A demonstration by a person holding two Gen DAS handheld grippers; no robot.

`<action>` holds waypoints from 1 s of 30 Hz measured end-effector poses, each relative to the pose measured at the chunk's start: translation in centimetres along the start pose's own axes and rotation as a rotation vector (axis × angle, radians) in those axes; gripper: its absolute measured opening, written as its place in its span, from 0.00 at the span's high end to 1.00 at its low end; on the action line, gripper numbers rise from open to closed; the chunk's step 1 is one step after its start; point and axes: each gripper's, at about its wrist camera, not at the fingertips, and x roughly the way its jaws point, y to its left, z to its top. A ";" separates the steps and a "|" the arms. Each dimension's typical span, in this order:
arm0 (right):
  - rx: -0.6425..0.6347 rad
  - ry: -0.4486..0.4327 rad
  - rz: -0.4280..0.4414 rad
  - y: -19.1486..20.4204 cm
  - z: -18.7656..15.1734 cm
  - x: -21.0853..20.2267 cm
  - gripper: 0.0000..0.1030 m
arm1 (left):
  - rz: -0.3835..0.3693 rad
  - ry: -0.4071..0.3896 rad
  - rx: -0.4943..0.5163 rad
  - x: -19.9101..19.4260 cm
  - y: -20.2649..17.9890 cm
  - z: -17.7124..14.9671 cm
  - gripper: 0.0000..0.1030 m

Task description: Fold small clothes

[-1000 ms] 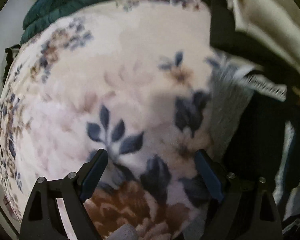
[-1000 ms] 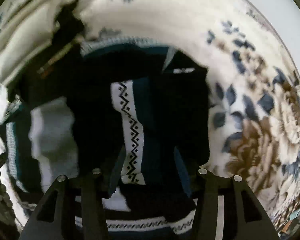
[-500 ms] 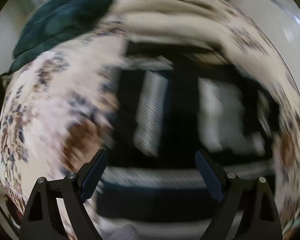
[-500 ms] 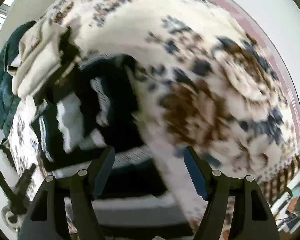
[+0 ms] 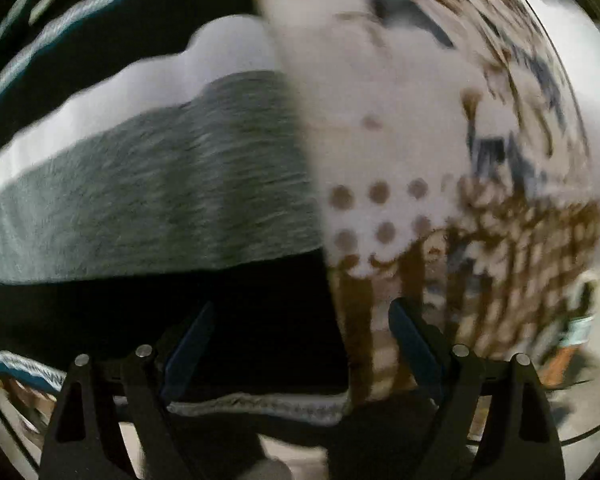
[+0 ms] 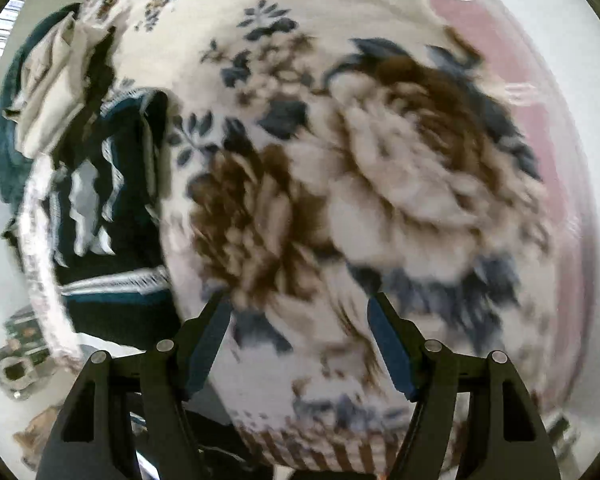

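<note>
The striped sweater [image 6: 100, 208] lies flat on the floral blanket [image 6: 380, 160], its long axis running up the right wrist view's left side. The left tool [image 5: 300, 344], its jaws just narrowed, is still apart over the sweater's edge, empty. The right tool [image 6: 300, 340] gapes, empty.

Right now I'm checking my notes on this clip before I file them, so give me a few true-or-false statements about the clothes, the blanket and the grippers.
1. The right gripper grips a sock. False: its jaws stand apart, nothing between them.
2. The dark striped garment lies on the floral blanket. True.
3. The blanket is plain grey. False: it is cream with brown and blue flowers.
4. The left gripper is over the garment's right edge, beside the blanket. True.
5. Cream clothes lie next to the striped garment. True.
</note>
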 end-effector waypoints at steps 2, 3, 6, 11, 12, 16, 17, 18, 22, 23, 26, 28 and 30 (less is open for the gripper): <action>-0.011 0.004 0.102 0.5 2.6 1.4 0.29 | 0.078 -0.014 0.029 0.2 -0.4 0.2 0.50; -0.018 0.010 0.158 1.1 4.1 2.4 0.29 | 0.067 -0.041 0.013 -0.2 0.1 0.3 0.69; -0.029 0.022 0.264 3.1 8.4 5.0 0.29 | 0.052 -0.083 -0.031 -1.6 1.6 0.5 0.95; 0.029 0.052 0.395 6.3 15.4 9.7 0.31 | -0.008 -0.142 -0.114 -4.8 4.5 -0.4 0.96; 0.038 0.065 0.410 6.9 16.5 10.7 0.38 | -0.012 -0.152 -0.126 -5.4 4.8 -0.5 0.96; 0.080 0.156 0.481 9.6 19.5 14.7 0.70 | -0.041 -0.194 -0.173 -8.0 5.4 -1.6 0.96; 0.092 0.173 0.484 10.3 19.7 15.5 0.77 | -0.047 -0.205 -0.185 -8.6 5.8 -2.0 0.96; 0.098 0.174 0.467 10.8 19.8 16.0 0.96 | -0.050 -0.215 -0.194 -9.1 6.1 -2.2 0.96; 0.053 0.122 0.393 14.4 19.4 13.7 0.96 | -0.081 -0.259 -0.248 -11.4 8.2 -3.0 0.96; 0.034 0.115 0.378 15.4 19.2 12.8 0.96 | -0.087 -0.271 -0.256 -11.7 8.9 -3.3 0.96; -0.052 0.089 0.334 19.7 18.8 9.0 0.96 | -0.115 -0.300 -0.297 -13.2 11.7 -4.2 0.96; -0.115 0.076 0.294 23.2 18.6 6.8 0.96 | -0.149 -0.313 -0.346 -14.2 14.0 -5.0 0.96; -0.179 0.068 0.245 27.2 18.1 4.7 0.96 | -0.187 -0.337 -0.408 -15.7 17.4 -5.7 0.96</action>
